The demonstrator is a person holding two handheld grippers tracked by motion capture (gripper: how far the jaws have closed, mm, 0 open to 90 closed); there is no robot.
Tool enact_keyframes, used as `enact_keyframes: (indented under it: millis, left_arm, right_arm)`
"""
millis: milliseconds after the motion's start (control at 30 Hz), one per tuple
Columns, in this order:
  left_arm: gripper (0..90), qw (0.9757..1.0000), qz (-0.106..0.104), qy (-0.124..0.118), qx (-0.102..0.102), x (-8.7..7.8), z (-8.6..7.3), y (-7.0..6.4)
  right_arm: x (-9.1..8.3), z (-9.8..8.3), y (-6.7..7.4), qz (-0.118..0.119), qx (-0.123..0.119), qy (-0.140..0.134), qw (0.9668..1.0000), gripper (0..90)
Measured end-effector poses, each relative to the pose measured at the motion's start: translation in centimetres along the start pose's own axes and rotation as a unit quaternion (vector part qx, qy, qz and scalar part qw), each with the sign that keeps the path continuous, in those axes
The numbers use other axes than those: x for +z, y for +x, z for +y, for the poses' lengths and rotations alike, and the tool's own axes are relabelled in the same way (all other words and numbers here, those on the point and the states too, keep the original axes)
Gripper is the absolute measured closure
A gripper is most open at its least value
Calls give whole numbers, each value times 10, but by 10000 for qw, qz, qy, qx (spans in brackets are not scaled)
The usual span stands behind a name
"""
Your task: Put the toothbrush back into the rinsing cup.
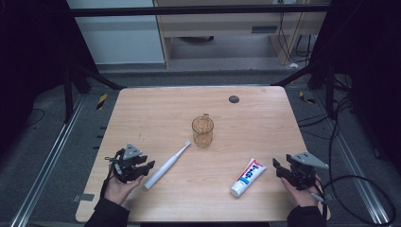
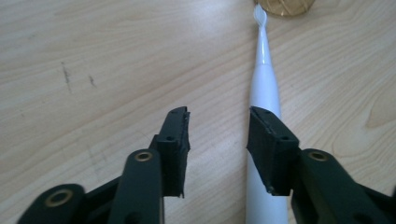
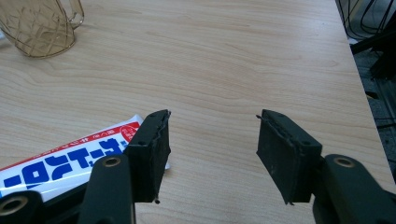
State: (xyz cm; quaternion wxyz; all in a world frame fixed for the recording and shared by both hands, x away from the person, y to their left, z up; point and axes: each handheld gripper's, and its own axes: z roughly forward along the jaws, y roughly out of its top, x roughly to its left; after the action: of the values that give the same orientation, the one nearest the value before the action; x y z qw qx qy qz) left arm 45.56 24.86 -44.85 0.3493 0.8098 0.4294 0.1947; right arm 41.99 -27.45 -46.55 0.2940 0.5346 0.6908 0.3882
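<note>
Resting near the front left of the wooden surface (image 1: 156, 109), the left claw (image 1: 146, 166) has its jaws parted with nothing between them; the white electric toothbrush (image 1: 166, 165) lies just beside it, passing under one jaw in the left gripper view, brush head toward the amber glass mug (image 1: 203, 131). The right claw (image 1: 279, 169) stands open and empty at the front right, just beside the toothpaste tube (image 1: 248, 177).
</note>
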Motion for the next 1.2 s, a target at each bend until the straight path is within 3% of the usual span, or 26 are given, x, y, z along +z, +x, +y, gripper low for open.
enact_keyframes:
  millis: [133, 267, 400, 533, 667, 900, 1200]
  left_arm:
    - [467, 10000, 1, 25, -27, -2, 6, 3]
    - [444, 9999, 97, 17, 54, -5, 13, 3]
    - [353, 9999, 109, -57, -67, -10, 26, 5]
    - [343, 9999, 24, -95, 28, -13, 39, 5]
    - [309, 9999, -63, 30, 107, -11, 53, 5]
    - [310, 9997, -200, 99, 60, -5, 72, 7]
    - [325, 9993, -267, 232, 155, 9, 83, 2]
  right_arm:
    - [0, 0, 0, 1, 13, -3, 10000, 432]
    - [1, 0, -1, -29, -30, 4, 10000, 430]
    - [1, 0, 0, -41, -42, 14, 10000, 425]
    - [2, 0, 0, -46, -49, 43, 10000, 421]
    - [2, 0, 0, -34, -34, 69, 10000, 418]
    - [4, -1, -1, -33, -73, 89, 9999, 416]
    - [5, -1, -1, 8, -48, 141, 9999, 414]
